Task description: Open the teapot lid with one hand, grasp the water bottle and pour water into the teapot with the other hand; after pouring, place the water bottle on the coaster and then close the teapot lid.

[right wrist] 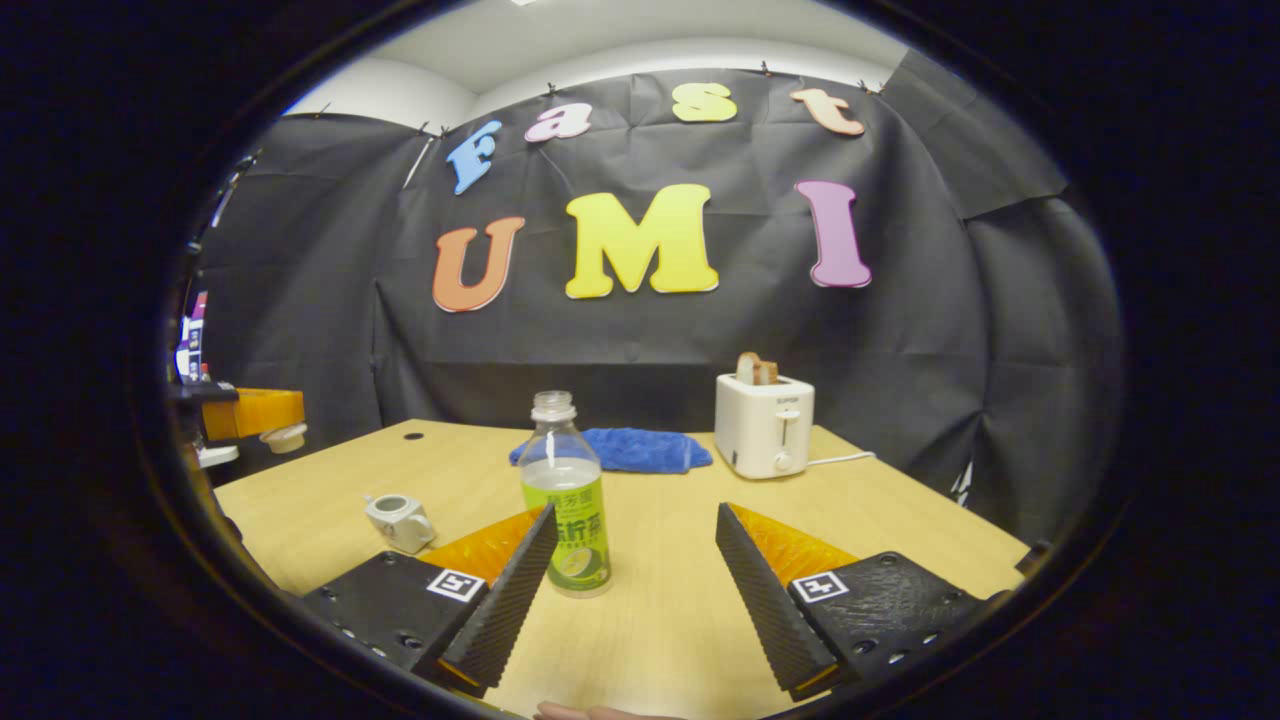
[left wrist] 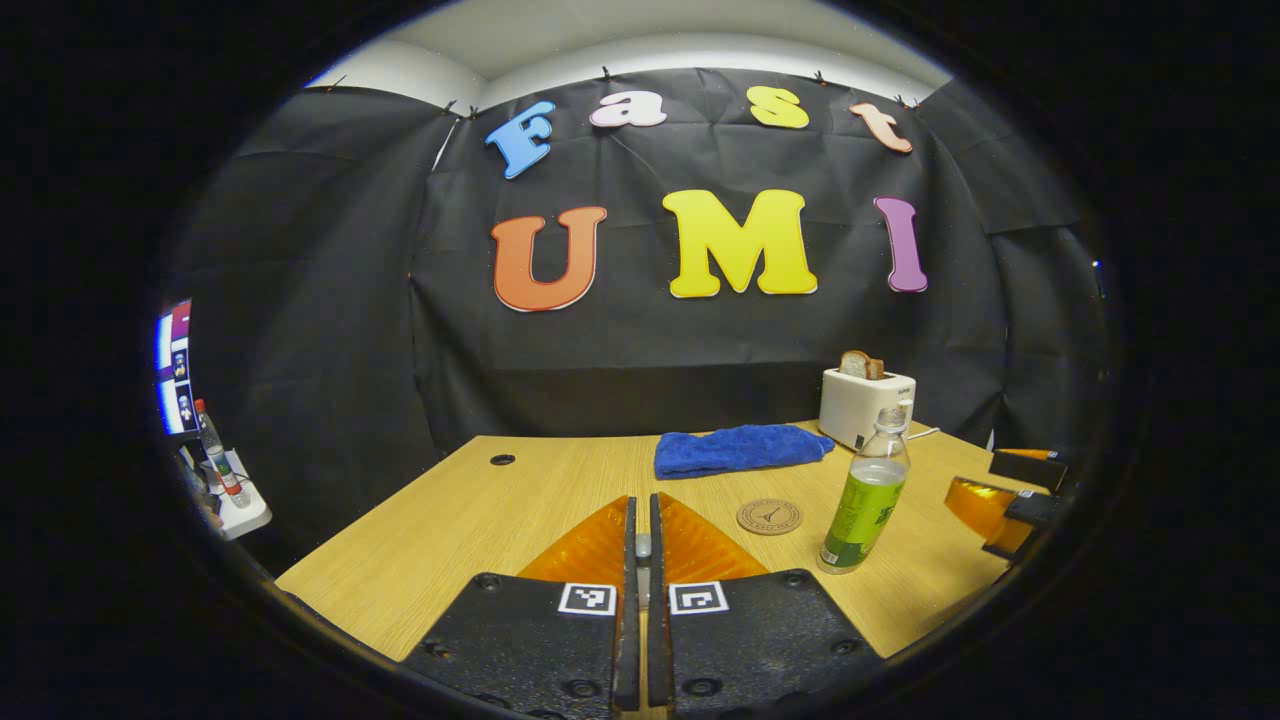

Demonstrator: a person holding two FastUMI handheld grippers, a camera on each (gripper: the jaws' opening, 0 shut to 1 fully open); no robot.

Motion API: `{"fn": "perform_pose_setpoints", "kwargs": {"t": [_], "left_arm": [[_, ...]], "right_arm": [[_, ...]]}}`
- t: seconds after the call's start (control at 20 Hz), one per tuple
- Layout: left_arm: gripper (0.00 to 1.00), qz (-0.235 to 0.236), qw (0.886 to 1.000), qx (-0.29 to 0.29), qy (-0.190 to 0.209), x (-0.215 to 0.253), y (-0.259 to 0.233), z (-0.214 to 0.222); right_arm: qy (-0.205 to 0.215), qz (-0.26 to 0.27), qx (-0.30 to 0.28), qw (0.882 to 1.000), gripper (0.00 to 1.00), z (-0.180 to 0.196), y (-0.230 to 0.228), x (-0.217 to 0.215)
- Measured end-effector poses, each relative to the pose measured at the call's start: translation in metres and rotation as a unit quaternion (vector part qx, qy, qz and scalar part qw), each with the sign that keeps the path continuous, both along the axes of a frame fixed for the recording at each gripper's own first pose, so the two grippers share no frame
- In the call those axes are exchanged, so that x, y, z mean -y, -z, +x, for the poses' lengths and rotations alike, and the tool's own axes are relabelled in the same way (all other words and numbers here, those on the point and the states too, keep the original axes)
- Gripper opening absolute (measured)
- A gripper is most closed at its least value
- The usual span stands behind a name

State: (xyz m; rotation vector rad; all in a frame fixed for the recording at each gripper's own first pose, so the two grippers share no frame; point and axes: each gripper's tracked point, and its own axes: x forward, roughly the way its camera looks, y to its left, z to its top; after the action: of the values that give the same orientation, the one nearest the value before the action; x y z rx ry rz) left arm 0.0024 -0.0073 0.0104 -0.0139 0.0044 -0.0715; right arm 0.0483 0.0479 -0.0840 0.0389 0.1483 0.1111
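The left tongs (left wrist: 643, 545) were pressed together on a small grey-white knob, most likely the teapot lid. In the right gripper view the left tongs (right wrist: 262, 418) hung off beyond the surface's left edge with a pale, round lid (right wrist: 284, 437) beneath them. The little white teapot (right wrist: 400, 521) sat open-mouthed on the wooden surface (right wrist: 660, 620), left of the water bottle (right wrist: 567, 497).

The right tongs (right wrist: 634, 560) stood wide apart, low over the surface, with the uncapped bottle just beyond the tip of their left finger rather than squarely between the two. That offset was the first hazard: closing from there would likely have clipped the bottle on one side and tipped it, and with no cap it would have spilled.

The teapot's opening looked narrow next to the bottle's neck, so a fast tilt could have sent water over the pot. The lid looked to be caught by little more than its knob, so it could have slipped free during the pour.

The round coaster (left wrist: 769, 516) lay just left of the bottle (left wrist: 866, 494) in the left gripper view, with a blue towel (left wrist: 740, 449) and a toaster (left wrist: 865, 404) behind. A bottle set down off-centre on it might have rocked over.
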Motion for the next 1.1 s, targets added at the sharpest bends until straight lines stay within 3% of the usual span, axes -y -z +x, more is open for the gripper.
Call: {"fn": "perform_pose_setpoints", "kwargs": {"t": [0.25, 0.45, 0.6, 0.9, 1.1], "left_arm": [[0.05, -0.011, 1.0, 0.009, 0.002, -0.008, -0.004, -0.034], [0.05, 0.005, 1.0, 0.013, 0.014, -0.015, -0.003, -0.043], [0.05, -0.012, 0.999, 0.011, 0.033, -0.017, -0.006, -0.048], [0.05, -0.035, 0.997, 0.021, 0.064, -0.025, -0.013, -0.055], [0.05, -0.034, 0.998, 0.013, 0.06, -0.04, -0.007, -0.05]], "right_arm": [[-0.055, -0.006, -0.021, 0.998, 0.95, 0.014, 0.026, -0.046], [-0.031, -0.008, -0.013, 0.999, 0.95, 0.035, 0.031, -0.055], [0.019, -0.004, -0.034, 0.999, 0.95, 0.054, 0.046, -0.046], [0.015, -0.024, -0.031, 0.999, 0.95, 0.075, 0.048, -0.058], [0.031, -0.04, -0.043, 0.998, 0.96, 0.081, 0.054, -0.061]]}}
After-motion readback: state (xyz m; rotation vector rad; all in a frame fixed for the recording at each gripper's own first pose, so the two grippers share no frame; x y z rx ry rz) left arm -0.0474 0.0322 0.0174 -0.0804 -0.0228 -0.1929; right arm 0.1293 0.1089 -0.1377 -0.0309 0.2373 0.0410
